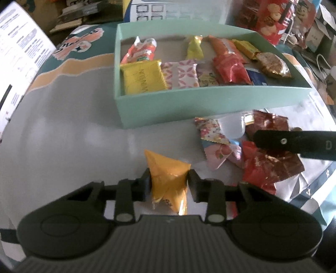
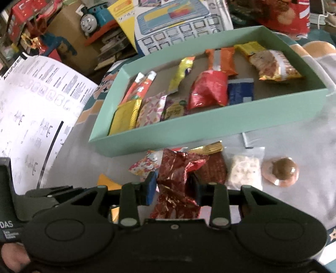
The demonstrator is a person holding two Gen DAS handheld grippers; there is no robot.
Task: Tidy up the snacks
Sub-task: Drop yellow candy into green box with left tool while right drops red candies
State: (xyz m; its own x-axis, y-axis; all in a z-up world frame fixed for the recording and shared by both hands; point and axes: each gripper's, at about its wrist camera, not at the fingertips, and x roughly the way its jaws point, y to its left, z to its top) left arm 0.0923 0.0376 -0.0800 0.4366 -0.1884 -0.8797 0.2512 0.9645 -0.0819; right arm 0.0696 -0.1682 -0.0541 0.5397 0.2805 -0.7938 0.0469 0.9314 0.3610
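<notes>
Where the left wrist view looks along its two fingers, the left hand-held gripper (image 1: 169, 184) is closed on an orange snack packet (image 1: 168, 178), one pad pressing each side of the wrapper. The packet stands between the fingers above the pale counter (image 1: 73, 136), near the front wall of a mint-green box (image 1: 189, 103). Inside the box lie a yellow packet (image 1: 142, 77), a pink-patterned packet (image 1: 181, 75), a red packet (image 1: 230, 69) and a brown cookie packet (image 1: 273, 65), among others. To the right, loose on the counter, sit a floral packet (image 1: 210, 130) and crumpled dark red wrappers (image 1: 271, 166). A black finger of the right hand-held gripper (image 1: 294, 142) reaches in from the right edge over those wrappers.

In the right wrist view, the right hand-held gripper (image 2: 173, 184) is clamped on a crumpled dark red foil packet (image 2: 178, 176), its pads touching both sides. The packet is on or just above the counter (image 2: 304, 136), just in front of the mint-green box (image 2: 210, 121), beside a white crumbly snack in clear wrap (image 2: 244, 170) and a round brown sweet in a clear dome (image 2: 282, 170). A printed white sheet (image 2: 42, 105) lies to the left, and a toy train (image 2: 92, 19) stands behind it.
</notes>
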